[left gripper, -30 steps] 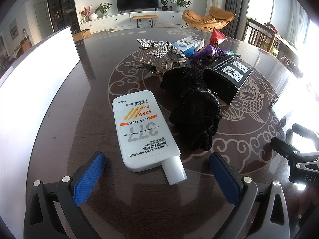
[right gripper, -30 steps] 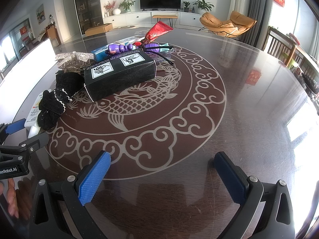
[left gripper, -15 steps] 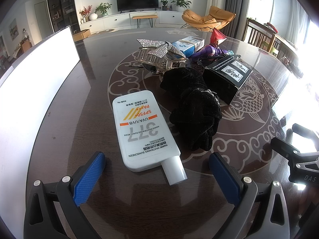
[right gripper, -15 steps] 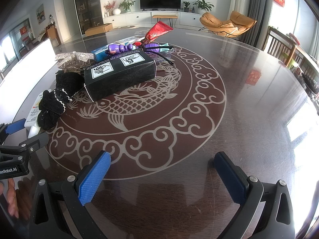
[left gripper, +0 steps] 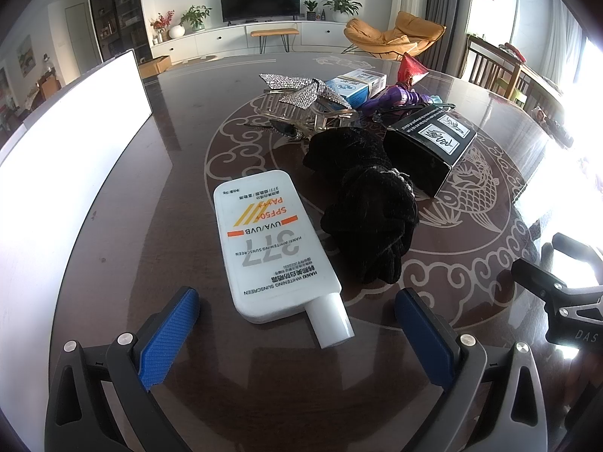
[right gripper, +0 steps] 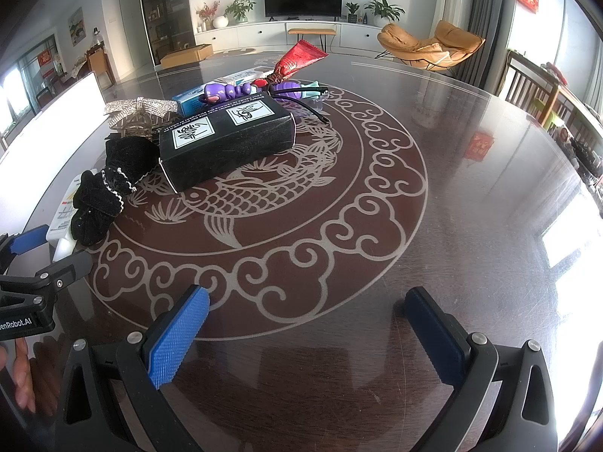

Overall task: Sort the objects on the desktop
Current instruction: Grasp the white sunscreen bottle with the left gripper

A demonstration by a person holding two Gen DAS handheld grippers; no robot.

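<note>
I am in a living room, with a TV (left gripper: 260, 0) at the top centre of both views and an orange chair (left gripper: 395, 35) to its right. Under my grippers is the dark table (right gripper: 471, 226) with its pale fish-and-cloud inlay, which fills most of each frame. A white box (left gripper: 64, 143) runs down the left edge of the left view; I judge it is where sorted things go, though I cannot see inside it.

Nothing looks sorted yet. The objects sit in one cluster, middle and upper right in the left view, upper left in the right view. Biggest is the black box (right gripper: 226, 139), lying flat with its labels up. Next, the white sunscreen (left gripper: 269, 241) lies flat at the centre of the left view, cap toward me, just beside the black scrunchie (left gripper: 369, 207), which seems to touch the black box. Behind those are a sequinned bow (left gripper: 297, 88) resting on a hair claw, a blue carton (left gripper: 356, 84), a purple toy (right gripper: 226, 90), a red pouch (right gripper: 301, 56) and black glasses (right gripper: 301, 100), heaped close so I cannot tell every contact.

My left gripper (left gripper: 297, 324) is spread wide and holds nothing, lined up just short of the sunscreen's cap, its pads either side; I judge that is my first pick because it lies nearest and free of the pile. My right gripper (right gripper: 305, 324) is equally wide and empty over bare table, kept clear so it will not crowd the left.
</note>
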